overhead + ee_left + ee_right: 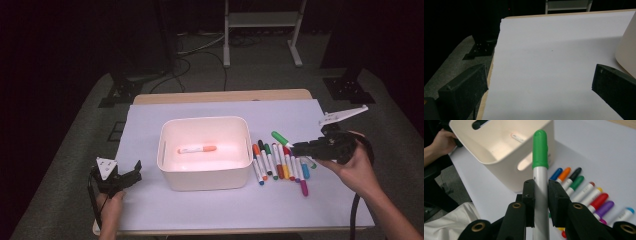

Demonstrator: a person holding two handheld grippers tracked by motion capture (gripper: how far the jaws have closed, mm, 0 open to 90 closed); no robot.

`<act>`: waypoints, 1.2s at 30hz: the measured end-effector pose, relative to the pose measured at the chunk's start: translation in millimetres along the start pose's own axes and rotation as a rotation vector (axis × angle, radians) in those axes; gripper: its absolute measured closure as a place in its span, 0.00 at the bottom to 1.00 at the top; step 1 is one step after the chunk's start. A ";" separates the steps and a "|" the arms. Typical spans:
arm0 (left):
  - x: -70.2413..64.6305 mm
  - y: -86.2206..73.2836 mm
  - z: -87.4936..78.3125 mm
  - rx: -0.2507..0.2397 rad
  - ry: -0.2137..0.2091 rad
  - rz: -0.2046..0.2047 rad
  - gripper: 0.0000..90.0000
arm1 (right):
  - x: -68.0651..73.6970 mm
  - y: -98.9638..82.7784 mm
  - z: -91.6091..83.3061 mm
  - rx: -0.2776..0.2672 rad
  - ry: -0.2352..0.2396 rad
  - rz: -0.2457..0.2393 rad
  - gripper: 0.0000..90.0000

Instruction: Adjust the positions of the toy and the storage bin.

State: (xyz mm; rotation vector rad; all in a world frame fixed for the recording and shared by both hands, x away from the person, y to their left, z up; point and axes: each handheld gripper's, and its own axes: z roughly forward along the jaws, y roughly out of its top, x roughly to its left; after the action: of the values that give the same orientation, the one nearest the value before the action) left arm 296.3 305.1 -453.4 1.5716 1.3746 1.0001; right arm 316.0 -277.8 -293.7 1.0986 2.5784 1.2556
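gripping a green-capped marker (540, 167), the right gripper (541, 195) lifts it toward the white bin (205, 172); the left gripper (539, 87) rests open

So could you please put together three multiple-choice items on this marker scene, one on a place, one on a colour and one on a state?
1. Where does the orange-capped marker lie?
A. inside the white bin
B. in the row of markers on the paper
C. between the left gripper's jaws

2. What colour is the cap of the marker held by the right gripper?
A. purple
B. green
C. yellow

3. How do the jaws of the left gripper stand?
A. shut on a marker
B. shut on the bin's rim
C. open, with nothing between them

Answers:
1. A, as the high view shows it on the bin's floor.
2. B, as the right gripper view shows a green cap above the clamped jaws.
3. C, as the left gripper view shows bare white paper between the spread jaws.
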 end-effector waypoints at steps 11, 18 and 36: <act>0.2 0.0 -0.4 -0.001 -0.006 0.006 0.00 | 34.9 45.6 28.9 0.025 0.086 -0.123 0.84; 0.5 0.0 -0.4 0.000 -0.008 -0.004 0.00 | 51.6 63.6 53.1 0.053 0.141 -0.180 0.84; 0.9 0.0 -0.6 -0.002 -0.012 -0.005 0.00 | 82.2 102.3 119.9 0.130 0.236 -0.311 0.84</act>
State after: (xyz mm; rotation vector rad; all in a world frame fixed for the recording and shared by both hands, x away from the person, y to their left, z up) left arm 295.9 306.0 -453.1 1.5699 1.3680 0.9870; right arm 355.6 -104.9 -281.3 0.5570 2.8939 1.2197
